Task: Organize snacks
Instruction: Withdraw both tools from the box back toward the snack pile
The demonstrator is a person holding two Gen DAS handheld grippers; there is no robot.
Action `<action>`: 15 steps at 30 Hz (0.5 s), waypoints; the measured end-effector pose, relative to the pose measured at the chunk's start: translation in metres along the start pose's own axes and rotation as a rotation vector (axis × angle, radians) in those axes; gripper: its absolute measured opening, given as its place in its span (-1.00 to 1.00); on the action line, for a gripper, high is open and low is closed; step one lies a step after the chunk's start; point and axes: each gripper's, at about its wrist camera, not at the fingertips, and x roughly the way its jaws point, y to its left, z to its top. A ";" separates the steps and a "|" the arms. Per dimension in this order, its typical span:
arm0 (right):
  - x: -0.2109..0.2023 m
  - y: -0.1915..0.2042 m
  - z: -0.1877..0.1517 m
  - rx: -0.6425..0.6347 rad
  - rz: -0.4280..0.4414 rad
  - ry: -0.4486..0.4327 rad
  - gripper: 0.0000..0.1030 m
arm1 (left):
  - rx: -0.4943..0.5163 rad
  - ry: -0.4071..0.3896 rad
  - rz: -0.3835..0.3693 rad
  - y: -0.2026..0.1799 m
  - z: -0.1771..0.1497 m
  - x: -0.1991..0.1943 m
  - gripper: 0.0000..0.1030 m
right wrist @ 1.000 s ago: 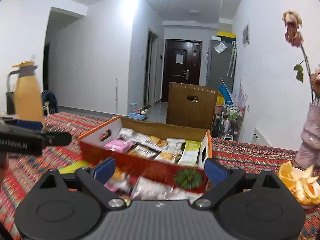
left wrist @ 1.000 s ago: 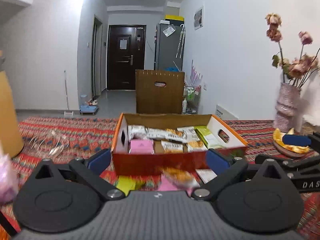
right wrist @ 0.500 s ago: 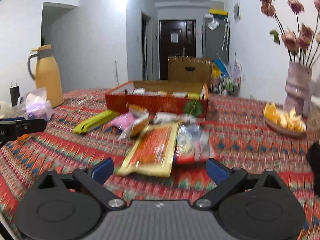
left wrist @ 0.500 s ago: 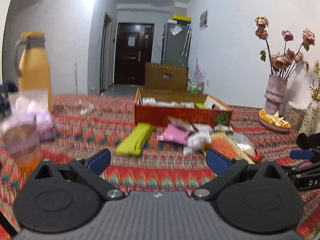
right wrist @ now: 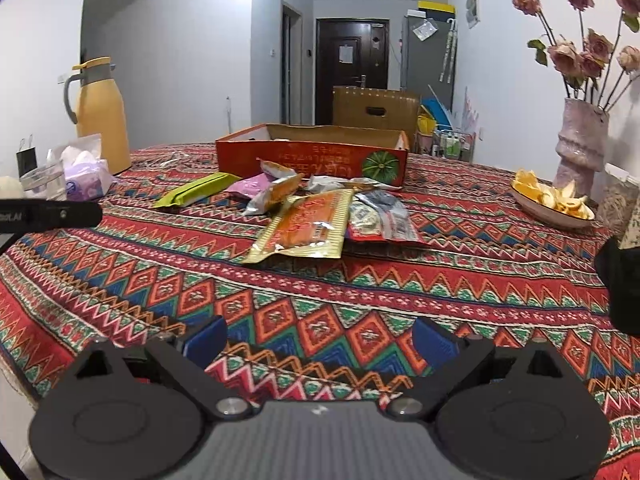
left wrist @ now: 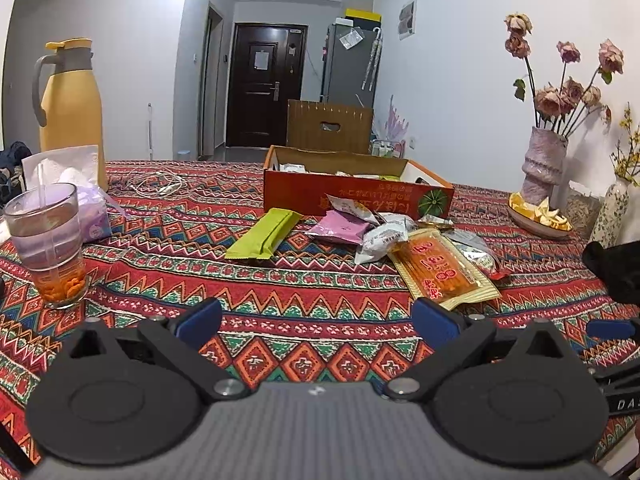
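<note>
An open orange cardboard box (left wrist: 356, 198) (right wrist: 312, 158) holding snack packets sits mid-table. In front of it lie loose snacks: a green bar (left wrist: 266, 232) (right wrist: 198, 188), a pink packet (left wrist: 340, 228), white packets (left wrist: 380, 238), a large orange-and-gold packet (left wrist: 438, 272) (right wrist: 308, 224) and a clear red-edged packet (right wrist: 378, 218). My left gripper (left wrist: 316, 324) is open and empty, low over the near tablecloth. My right gripper (right wrist: 320, 338) is open and empty, also near the front edge, well short of the snacks.
A glass with a straw (left wrist: 50, 244), tissue pack (left wrist: 86, 200) and yellow jug (left wrist: 70, 108) stand left. A plate of orange peel (left wrist: 536, 216) (right wrist: 554, 202) and a flower vase (left wrist: 544, 164) stand right. A patterned cloth (right wrist: 280, 300) covers the table.
Both grippers have pulled back from just in front of the box to the near edge of the table. Both stay open and empty.
</note>
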 end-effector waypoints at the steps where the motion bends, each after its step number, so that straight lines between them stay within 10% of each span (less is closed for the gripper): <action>1: 0.001 -0.002 0.000 0.003 -0.003 0.000 0.92 | 0.006 0.000 -0.002 -0.001 0.001 0.001 1.00; 15: 0.038 -0.035 0.047 -0.024 -0.040 -0.061 0.92 | 0.082 -0.014 -0.020 -0.016 0.037 0.050 1.00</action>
